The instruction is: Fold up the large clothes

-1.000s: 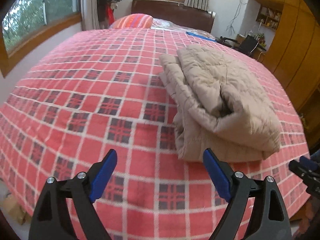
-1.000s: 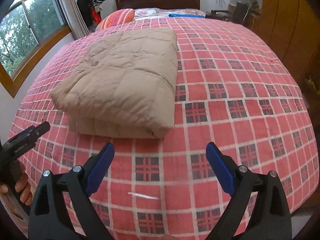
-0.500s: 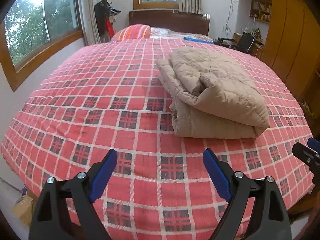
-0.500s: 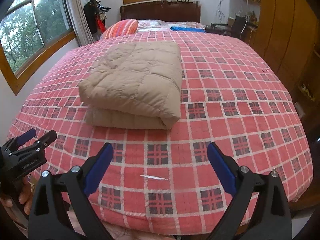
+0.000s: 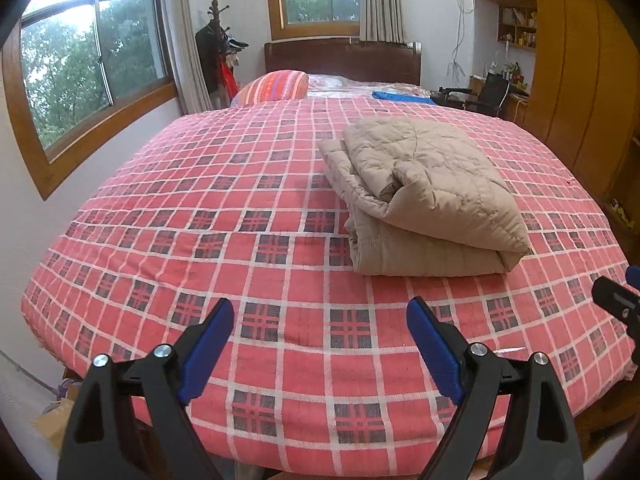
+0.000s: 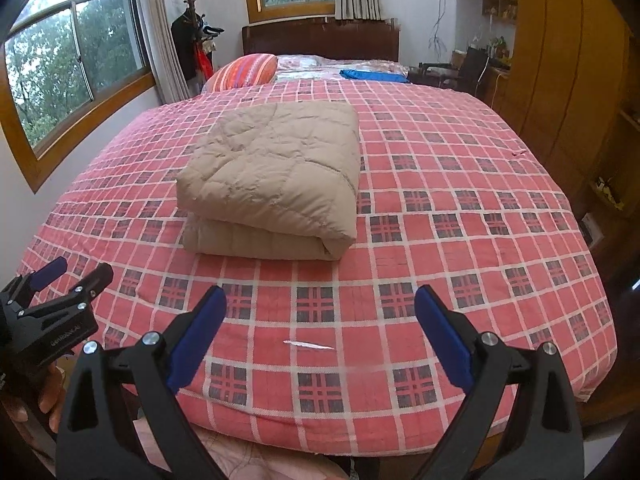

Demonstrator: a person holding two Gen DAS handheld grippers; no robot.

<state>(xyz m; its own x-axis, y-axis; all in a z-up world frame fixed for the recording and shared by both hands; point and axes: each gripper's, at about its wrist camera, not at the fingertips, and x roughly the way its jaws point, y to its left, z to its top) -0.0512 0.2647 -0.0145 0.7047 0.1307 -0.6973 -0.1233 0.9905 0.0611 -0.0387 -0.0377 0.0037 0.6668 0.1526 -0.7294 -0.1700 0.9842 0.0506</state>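
Holding both tongs wide open and empty: your left tongs [image 5: 320,344] and right tongs [image 6: 320,332] hang over the near edge of the bed [image 6: 460,184], touching nothing. Your left tongs also show at the lower left of the right view, with fingers [image 6: 50,404] on the grip. Folded beige coat [image 6: 276,176] lies flat mid-bed on the red plaid cover, well apart from both. White scrap [image 6: 308,345] sits just ahead of your right tongs. Striped pillow [image 5: 276,86] is by the headboard.

The right tool [image 5: 618,300] is cut off by the left wrist view's edge; shelf items [image 5: 518,26] are too small to tell.
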